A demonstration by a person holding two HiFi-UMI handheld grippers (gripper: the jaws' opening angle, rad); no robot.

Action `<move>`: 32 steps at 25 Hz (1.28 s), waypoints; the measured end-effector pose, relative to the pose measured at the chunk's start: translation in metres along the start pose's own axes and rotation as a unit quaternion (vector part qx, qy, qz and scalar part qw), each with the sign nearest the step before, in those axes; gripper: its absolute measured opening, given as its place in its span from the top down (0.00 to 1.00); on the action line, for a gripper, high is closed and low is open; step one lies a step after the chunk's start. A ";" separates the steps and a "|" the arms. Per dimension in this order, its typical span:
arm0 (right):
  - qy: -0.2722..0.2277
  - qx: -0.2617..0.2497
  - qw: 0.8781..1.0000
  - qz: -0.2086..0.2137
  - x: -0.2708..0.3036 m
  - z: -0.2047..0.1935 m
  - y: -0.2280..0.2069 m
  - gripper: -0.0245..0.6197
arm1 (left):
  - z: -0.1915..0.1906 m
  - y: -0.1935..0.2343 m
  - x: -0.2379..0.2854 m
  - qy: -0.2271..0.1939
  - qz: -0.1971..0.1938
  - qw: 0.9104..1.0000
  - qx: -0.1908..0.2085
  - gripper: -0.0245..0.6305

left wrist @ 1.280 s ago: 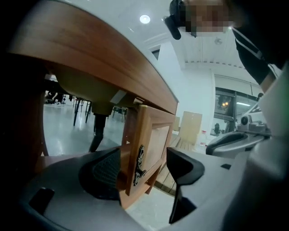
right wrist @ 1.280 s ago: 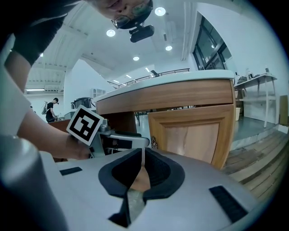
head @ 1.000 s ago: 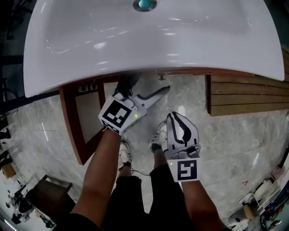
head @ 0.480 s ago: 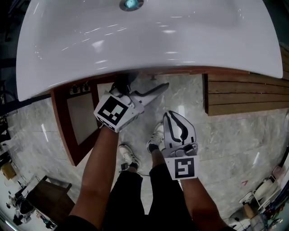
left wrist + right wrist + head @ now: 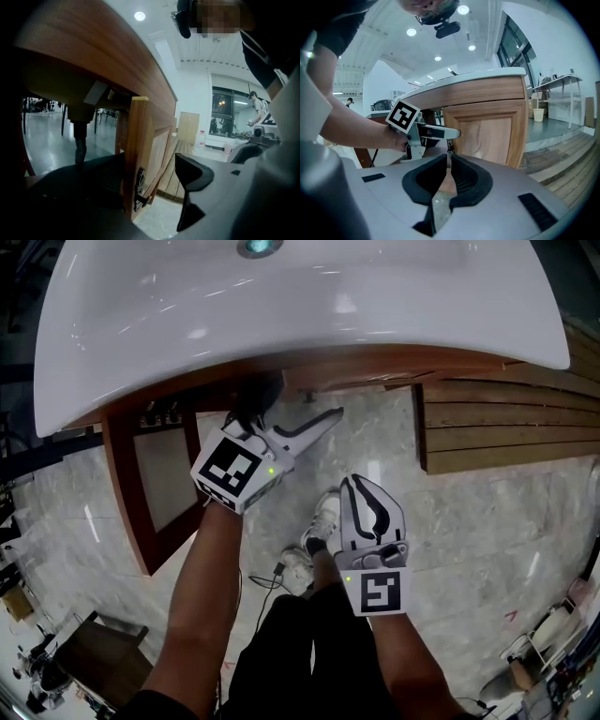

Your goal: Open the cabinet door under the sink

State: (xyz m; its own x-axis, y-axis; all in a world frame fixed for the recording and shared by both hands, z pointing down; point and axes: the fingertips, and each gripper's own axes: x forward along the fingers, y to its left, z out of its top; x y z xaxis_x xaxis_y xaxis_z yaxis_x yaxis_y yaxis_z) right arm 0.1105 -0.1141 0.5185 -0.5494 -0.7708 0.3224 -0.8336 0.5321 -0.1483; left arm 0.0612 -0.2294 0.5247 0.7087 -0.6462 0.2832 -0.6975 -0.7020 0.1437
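Observation:
Under the white sink (image 5: 300, 306) stands a wooden cabinet. Its left door (image 5: 159, 474) hangs swung out, open. The right door (image 5: 487, 133) carries a dark metal handle (image 5: 139, 190) on its free edge. My left gripper (image 5: 295, 409) is open, its jaws wide apart and straddling that edge: one jaw reaches in under the sink, the other jaw stays outside in front of the door. In the left gripper view the door edge (image 5: 136, 154) stands between the two jaws. My right gripper (image 5: 361, 482) hangs lower and to the right, shut and empty (image 5: 449, 161), pointing at the right door.
A low wooden slatted platform (image 5: 506, 427) lies on the marble floor (image 5: 469, 540) right of the cabinet. The person's shoes (image 5: 323, 517) stand close in front of it. The open left door juts out at my left. Clutter sits at the lower corners.
The right gripper has slipped a little back from the cabinet. The left gripper stays at the door edge. The person's feet have shifted back, and more of the cabinet front shows under the sink.

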 end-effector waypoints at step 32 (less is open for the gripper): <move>-0.021 -0.005 0.997 -0.072 -0.189 0.000 -0.007 0.91 | -0.031 -0.147 -0.019 0.039 0.020 0.999 -0.015 0.44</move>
State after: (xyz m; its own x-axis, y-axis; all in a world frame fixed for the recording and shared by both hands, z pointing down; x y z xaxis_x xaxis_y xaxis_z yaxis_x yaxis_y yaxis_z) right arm 0.2206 0.0276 0.4584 -0.4258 -0.8532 0.3012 -0.9037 0.4177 -0.0944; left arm 0.1468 -0.1048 0.5275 0.6710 -0.6473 0.3615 -0.7285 -0.6663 0.1592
